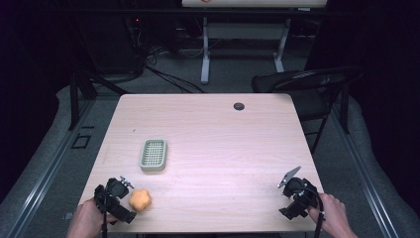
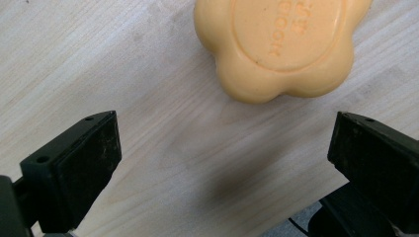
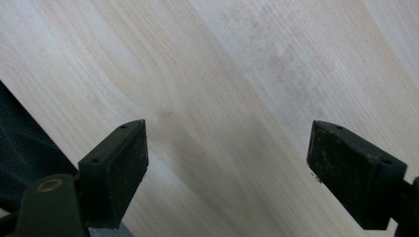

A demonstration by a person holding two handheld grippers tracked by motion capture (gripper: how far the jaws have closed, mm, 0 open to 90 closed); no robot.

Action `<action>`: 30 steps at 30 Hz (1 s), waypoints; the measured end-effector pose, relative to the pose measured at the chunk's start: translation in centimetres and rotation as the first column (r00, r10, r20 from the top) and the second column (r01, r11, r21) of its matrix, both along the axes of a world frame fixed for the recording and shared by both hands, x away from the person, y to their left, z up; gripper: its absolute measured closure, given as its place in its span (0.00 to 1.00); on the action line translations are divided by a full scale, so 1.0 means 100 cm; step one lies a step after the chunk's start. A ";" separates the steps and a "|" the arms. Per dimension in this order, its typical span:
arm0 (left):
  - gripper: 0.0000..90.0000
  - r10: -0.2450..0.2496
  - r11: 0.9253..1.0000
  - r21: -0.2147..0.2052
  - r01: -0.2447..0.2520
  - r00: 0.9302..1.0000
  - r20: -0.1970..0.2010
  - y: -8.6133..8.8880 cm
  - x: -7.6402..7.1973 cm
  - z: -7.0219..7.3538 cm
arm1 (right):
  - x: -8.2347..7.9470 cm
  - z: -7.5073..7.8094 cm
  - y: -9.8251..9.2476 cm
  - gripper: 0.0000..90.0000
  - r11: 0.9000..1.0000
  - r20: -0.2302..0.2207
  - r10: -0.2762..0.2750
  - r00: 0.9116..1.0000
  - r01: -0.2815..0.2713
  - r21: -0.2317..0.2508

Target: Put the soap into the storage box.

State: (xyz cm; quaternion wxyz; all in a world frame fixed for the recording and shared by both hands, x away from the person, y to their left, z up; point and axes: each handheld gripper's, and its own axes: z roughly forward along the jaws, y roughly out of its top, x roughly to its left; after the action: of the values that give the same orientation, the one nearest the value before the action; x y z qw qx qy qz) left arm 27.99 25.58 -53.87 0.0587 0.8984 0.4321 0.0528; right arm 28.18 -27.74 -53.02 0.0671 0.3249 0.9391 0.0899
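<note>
High view – worktop (image 1: 223, 139): pale wood, grommet hole (image 1: 239, 106) at 12 o'clock edge.
High view – soap dish (image 1: 153, 154): green, slatted, at 9 o'clock of worktop centre, apart from the rest.
High view – soap (image 1: 140, 199): orange, flower-shaped, at 7 o'clock near front edge, just beside left tongs (image 1: 123, 186), on their 3 o'clock side.
High view – right tongs (image 1: 292, 184): at 5 o'clock corner, held by right hand (image 1: 333, 212); well apart from soap.
Left gripper view – left tongs (image 2: 222, 148): spread wide, nothing between; soap (image 2: 281, 44) at 1 o'clock ahead, embossed lettering on top, not touching pads.
Right gripper view – right tongs (image 3: 227, 170): released, wide apart, bare wood between; worktop edge at 8 o'clock.
</note>
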 end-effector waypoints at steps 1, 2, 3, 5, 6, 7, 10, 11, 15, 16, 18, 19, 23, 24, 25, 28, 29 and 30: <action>0.00 0.001 1.000 0.002 -0.001 1.000 -0.001 0.000 0.000 0.000 | -0.001 0.000 0.000 0.17 1.000 0.008 -0.008 1.000 0.008 0.004; 0.00 0.001 1.000 0.002 -0.001 1.000 -0.001 0.000 0.000 0.000 | -0.001 0.000 0.000 0.17 1.000 0.008 -0.008 1.000 0.008 0.004; 0.00 0.001 1.000 0.002 -0.001 1.000 0.003 0.000 0.000 0.001 | -0.001 0.000 0.000 0.17 1.000 0.008 -0.006 1.000 0.006 0.004; 0.00 -0.004 1.000 -0.004 0.004 1.000 0.008 0.001 0.000 0.003 | -0.002 -0.001 0.000 0.17 1.000 0.000 -0.010 1.000 0.010 0.017; 0.00 -0.007 1.000 -0.004 0.007 1.000 0.008 0.001 0.000 0.004 | -0.002 -0.001 0.001 0.17 1.000 0.002 -0.005 1.000 0.005 -0.002; 0.00 -0.007 1.000 -0.004 0.007 1.000 0.008 0.001 0.000 0.004 | -0.002 -0.001 0.001 0.17 1.000 0.003 -0.005 1.000 0.005 -0.006; 0.00 -0.008 1.000 -0.007 0.008 1.000 0.001 0.002 0.002 0.006 | -0.002 -0.002 0.001 0.17 1.000 -0.003 -0.008 1.000 0.008 -0.003; 0.00 -0.008 1.000 -0.007 0.008 1.000 0.001 0.002 0.002 0.006 | -0.002 -0.002 0.001 0.17 1.000 -0.003 -0.008 1.000 0.008 -0.003; 0.00 -0.018 1.000 0.006 0.018 1.000 -0.004 0.003 0.002 0.010 | -0.002 -0.002 0.001 0.17 1.000 -0.001 0.002 1.000 -0.002 -0.005; 0.00 -0.018 1.000 0.006 0.018 1.000 -0.004 0.003 0.002 0.010 | -0.002 -0.002 0.001 0.17 1.000 -0.001 0.002 1.000 -0.002 -0.005; 0.00 -0.013 1.000 0.007 0.013 1.000 -0.002 0.005 0.002 0.010 | -0.001 -0.003 0.002 0.17 1.000 -0.004 -0.001 1.000 0.001 0.004; 0.00 -0.012 1.000 0.006 0.012 1.000 -0.003 0.005 0.003 0.011 | -0.001 -0.003 0.002 0.17 1.000 -0.004 0.002 1.000 -0.002 -0.007; 0.00 -0.019 1.000 0.003 0.019 1.000 0.000 0.003 0.005 0.014 | 0.000 -0.004 0.003 0.17 1.000 -0.010 0.007 1.000 -0.007 -0.019; 0.00 -0.029 1.000 0.000 0.029 1.000 -0.002 0.000 0.006 0.016 | -0.001 -0.004 0.003 0.17 1.000 -0.007 0.000 1.000 0.000 -0.004; 0.00 -0.035 0.999 -0.002 0.035 0.999 -0.002 -0.002 0.006 0.017 | -0.001 -0.004 0.003 0.17 1.000 -0.006 0.001 1.000 -0.001 -0.007; 0.00 -0.045 0.999 -0.007 0.044 0.999 -0.004 -0.007 0.008 0.018 | -0.001 -0.003 0.002 0.17 1.000 -0.004 0.003 1.000 -0.003 -0.005; 0.00 -0.049 0.999 -0.009 0.049 0.999 -0.004 -0.009 0.009 0.018 | -0.001 -0.003 0.002 0.17 1.000 -0.004 0.003 1.000 -0.003 -0.005; 0.00 -0.057 0.998 -0.006 0.057 0.998 -0.007 -0.011 0.010 0.018 | -0.001 -0.003 0.002 0.17 1.000 -0.004 0.000 1.000 0.000 0.002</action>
State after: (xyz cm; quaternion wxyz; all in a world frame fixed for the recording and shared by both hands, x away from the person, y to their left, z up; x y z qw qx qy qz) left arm 28.99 24.45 -52.02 0.0611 0.9104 0.4066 0.0466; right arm 28.04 -27.50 -53.37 0.0648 0.3249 0.9392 0.0901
